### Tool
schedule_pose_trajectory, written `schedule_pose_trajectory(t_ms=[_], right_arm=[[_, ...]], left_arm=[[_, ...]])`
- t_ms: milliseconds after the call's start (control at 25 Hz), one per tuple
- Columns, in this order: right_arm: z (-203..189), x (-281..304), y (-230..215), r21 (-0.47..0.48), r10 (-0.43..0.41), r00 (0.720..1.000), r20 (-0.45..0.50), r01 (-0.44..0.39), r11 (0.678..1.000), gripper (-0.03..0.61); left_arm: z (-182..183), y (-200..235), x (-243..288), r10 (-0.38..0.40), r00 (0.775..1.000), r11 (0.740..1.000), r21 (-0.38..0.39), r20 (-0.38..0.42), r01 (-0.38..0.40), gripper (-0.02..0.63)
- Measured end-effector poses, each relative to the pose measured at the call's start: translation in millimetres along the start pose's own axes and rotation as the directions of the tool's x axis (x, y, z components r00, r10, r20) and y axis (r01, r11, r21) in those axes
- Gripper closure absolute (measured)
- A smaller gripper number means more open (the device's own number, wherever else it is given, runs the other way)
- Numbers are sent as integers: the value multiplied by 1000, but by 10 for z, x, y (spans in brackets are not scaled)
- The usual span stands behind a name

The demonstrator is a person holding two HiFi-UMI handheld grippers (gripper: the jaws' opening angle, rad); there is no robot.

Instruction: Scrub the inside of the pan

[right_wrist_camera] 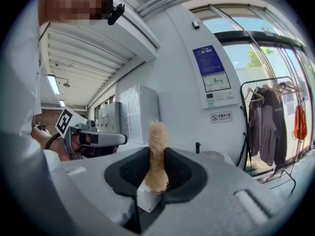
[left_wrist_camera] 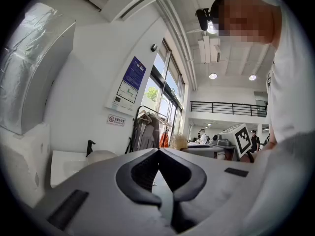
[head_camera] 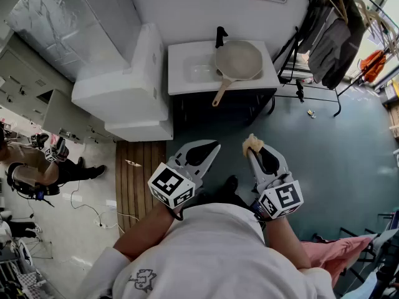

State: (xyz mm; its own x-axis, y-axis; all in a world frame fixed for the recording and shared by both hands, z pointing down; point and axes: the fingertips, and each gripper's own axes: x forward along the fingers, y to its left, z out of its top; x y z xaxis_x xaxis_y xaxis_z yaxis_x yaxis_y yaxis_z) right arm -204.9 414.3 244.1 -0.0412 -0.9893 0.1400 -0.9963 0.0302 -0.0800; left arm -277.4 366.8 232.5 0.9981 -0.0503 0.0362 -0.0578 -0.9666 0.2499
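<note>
A beige pan (head_camera: 238,61) with a long handle lies on the white sink counter (head_camera: 181,73) far ahead in the head view, its handle pointing toward me. It shows small in the left gripper view as the pan (left_wrist_camera: 101,156), and as the pan (right_wrist_camera: 210,156) in the right gripper view. My right gripper (head_camera: 252,147) is shut on a tan fibrous scrubber (right_wrist_camera: 157,154), which sticks up between the jaws. My left gripper (head_camera: 215,147) is shut and holds nothing; in its own view the gripper (left_wrist_camera: 158,151) has its jaw tips meeting. Both grippers hang level, well short of the counter.
A black faucet (head_camera: 219,36) stands at the counter's back edge. A large white block (head_camera: 124,86) sits left of the counter, and a clothes rack (head_camera: 333,36) with dark garments to its right. Wooden slats (head_camera: 140,167) lie on the floor. Another person (head_camera: 37,161) sits at far left.
</note>
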Motion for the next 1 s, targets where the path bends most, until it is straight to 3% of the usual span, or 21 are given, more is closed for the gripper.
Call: schedule_pose_trajectory(t_ms=[440,1000], right_arm=[[4,161,-348,8,41,999,11,-41,999,485],[-5,410,-1305,17,130,992,0,-130,991,483]], left_arm=[[-56,202,319,24,1000,1000,-11,-3,-24,612],[-93,427,1264,92,996,996,6,-22,-92,612]])
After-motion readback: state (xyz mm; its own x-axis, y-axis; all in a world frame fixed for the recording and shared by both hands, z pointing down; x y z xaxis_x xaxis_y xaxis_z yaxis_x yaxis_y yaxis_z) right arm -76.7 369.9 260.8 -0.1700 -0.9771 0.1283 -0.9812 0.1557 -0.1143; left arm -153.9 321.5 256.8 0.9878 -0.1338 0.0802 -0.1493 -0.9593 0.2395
